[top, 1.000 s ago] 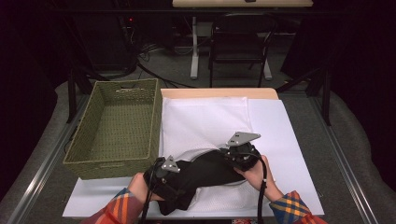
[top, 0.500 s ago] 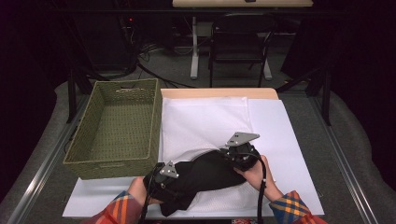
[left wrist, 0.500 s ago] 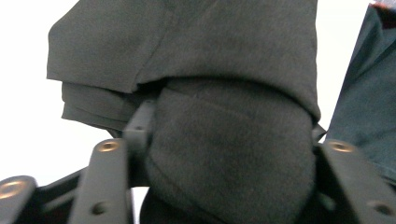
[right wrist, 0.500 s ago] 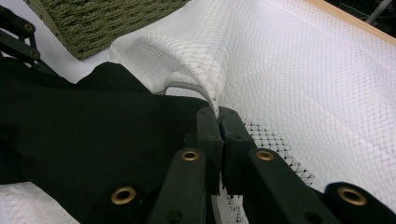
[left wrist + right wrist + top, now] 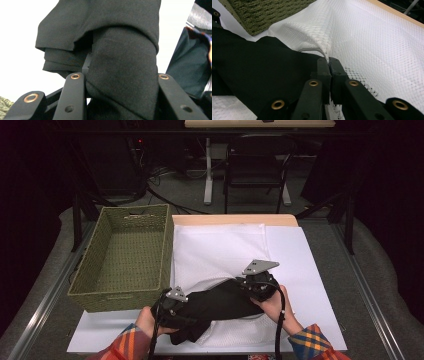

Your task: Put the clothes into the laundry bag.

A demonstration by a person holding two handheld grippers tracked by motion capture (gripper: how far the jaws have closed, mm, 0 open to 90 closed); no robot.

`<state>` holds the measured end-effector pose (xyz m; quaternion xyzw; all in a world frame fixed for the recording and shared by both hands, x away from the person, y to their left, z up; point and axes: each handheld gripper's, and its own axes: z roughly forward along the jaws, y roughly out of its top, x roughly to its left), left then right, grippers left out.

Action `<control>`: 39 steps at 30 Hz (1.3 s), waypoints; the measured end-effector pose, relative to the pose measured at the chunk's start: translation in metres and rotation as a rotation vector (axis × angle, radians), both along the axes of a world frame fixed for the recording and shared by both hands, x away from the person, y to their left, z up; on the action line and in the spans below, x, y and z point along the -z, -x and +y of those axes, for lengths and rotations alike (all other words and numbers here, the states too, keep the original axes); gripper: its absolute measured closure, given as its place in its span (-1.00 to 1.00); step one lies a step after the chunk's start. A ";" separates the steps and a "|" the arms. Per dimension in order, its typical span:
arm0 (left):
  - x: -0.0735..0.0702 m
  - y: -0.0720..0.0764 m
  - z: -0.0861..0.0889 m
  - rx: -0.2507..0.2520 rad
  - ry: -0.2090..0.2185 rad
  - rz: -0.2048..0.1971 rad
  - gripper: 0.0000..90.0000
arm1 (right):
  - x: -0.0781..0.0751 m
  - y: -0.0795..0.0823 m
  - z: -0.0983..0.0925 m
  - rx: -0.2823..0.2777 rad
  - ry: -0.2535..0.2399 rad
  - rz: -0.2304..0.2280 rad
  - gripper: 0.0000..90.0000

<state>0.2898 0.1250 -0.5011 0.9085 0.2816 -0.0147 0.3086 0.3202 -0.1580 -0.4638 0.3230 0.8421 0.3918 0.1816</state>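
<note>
Two grippers are working one job: stuffing a black garment (image 5: 220, 306) into a white mesh laundry bag (image 5: 220, 251) that is lying on the white table cover (image 5: 310, 270), beside the green woven basket (image 5: 125, 255).

Largest item first: the mesh bag is spreading out beyond the right jaws, its opening edge lifted into a ridge. The right gripper (image 5: 329, 65) is clamped tight on that edge, mesh pinched right at the jaw tips. Keep it there, holding the mouth up and open; no need to regrip.

Next, the garment: a bunched black roll lying to the left of the right jaws and running partway under the raised mesh lip. Its near end is sitting squarely between the left jaws. The left gripper (image 5: 122, 75) has just been closing, and both jaws are now pressing against a thick fold of cloth, so it looks like a grip on the garment.

My read for doing this cleanly:
- grip the full fold, not one loose layer, or the layers hanging left of the jaws will trail out
- push along the roll toward the right jaws, staying low under the lip
- keep the mesh taut while feeding, otherwise the mouth will be collapsing onto the cloth
</note>
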 end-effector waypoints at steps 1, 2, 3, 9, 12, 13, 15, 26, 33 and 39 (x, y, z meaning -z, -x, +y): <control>-0.001 0.000 -0.001 -0.005 0.007 0.000 0.38 | 0.000 0.000 0.000 0.003 -0.005 0.004 0.97; -0.001 0.000 -0.001 -0.005 0.007 0.000 0.38 | 0.000 0.000 0.000 0.003 -0.005 0.004 0.97; -0.003 -0.002 -0.002 -0.009 0.012 0.011 0.37 | 0.001 -0.001 -0.001 0.009 -0.006 0.006 0.97; -0.017 -0.010 -0.010 -0.078 0.046 -0.006 0.38 | -0.002 -0.001 0.000 0.014 -0.020 -0.005 0.96; -0.020 -0.013 -0.015 -0.108 0.062 -0.012 0.38 | -0.004 -0.003 0.001 0.025 -0.033 -0.008 0.97; -0.020 -0.014 -0.017 -0.107 0.056 -0.019 0.38 | -0.005 -0.003 0.001 0.026 -0.033 -0.006 0.97; -0.022 -0.014 -0.022 -0.107 0.055 -0.026 0.38 | -0.006 -0.002 0.003 0.026 -0.036 -0.010 0.97; 0.005 -0.020 -0.048 -0.104 -0.012 -0.064 0.24 | 0.002 0.001 0.008 0.003 -0.017 0.013 0.97; 0.010 -0.018 -0.046 -0.085 -0.048 -0.075 -0.23 | 0.006 0.002 0.006 0.002 -0.004 0.020 0.97; 0.005 -0.011 -0.037 -0.086 -0.060 -0.109 -0.45 | 0.006 0.002 0.005 0.003 -0.012 0.024 0.97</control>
